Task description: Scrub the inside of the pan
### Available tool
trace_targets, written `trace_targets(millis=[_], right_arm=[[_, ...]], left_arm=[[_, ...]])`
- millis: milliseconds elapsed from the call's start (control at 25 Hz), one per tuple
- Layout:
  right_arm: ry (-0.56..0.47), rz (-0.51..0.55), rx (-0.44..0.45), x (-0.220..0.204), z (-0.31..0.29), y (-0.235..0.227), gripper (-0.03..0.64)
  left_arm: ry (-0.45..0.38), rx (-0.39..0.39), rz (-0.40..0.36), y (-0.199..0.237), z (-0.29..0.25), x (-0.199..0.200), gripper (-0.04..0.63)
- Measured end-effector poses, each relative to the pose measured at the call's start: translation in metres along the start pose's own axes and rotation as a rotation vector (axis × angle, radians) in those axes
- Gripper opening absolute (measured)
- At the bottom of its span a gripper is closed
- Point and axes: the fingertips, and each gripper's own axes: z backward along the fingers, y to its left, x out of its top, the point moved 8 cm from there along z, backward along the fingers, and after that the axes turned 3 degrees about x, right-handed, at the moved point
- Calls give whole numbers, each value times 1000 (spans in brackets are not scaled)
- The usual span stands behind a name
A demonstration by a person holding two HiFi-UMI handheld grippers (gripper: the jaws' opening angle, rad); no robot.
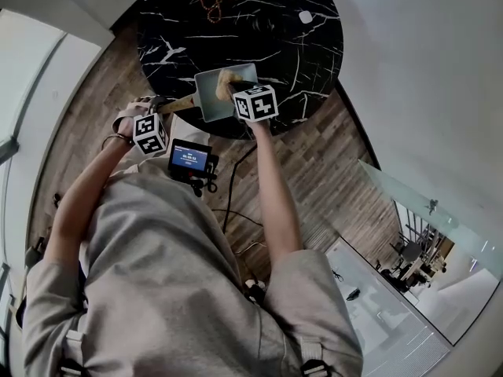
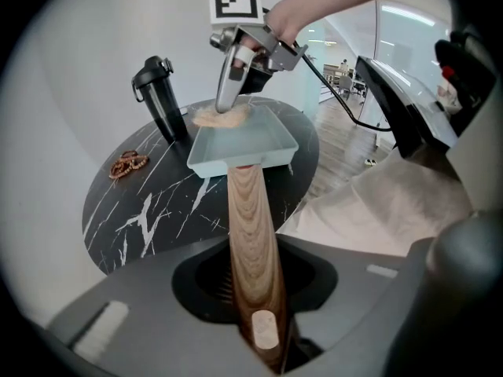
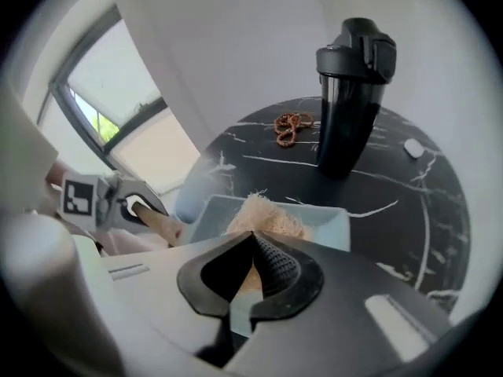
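**A:** What is seen as the largest thing?

**B:** A round black table top with white marble veins is seen in the upper middle of the head view.

**A:** Where is the pan found?

**B:** The pale blue-grey rectangular pan is set on the table, in the upper centre of the left gripper view. Its long wooden handle runs down to the bottom centre, where it is clamped between the jaws of the left gripper.

**A:** What comes next in size?

**B:** A tall black lidded bottle is stood upright at the upper right of the right gripper view.

**A:** And the other claw?

**B:** The right gripper is clenched on a tan fibrous scrubbing pad, which is pressed at the pan's far rim. A small brown twisted item is left on the table beside the bottle.
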Motion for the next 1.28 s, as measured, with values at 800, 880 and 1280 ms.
trace_targets(millis=[800, 880, 1280], right_arm=[[490, 307, -197, -45, -31, -14, 17], [493, 313, -184, -47, -32, -7, 17], [462, 253, -55, -49, -39, 23, 15]], left_arm=[[-7, -24, 66, 5, 1, -4, 86], [-6, -20, 59, 5, 1, -5, 86], [-18, -56, 140, 9, -1, -7, 80]])
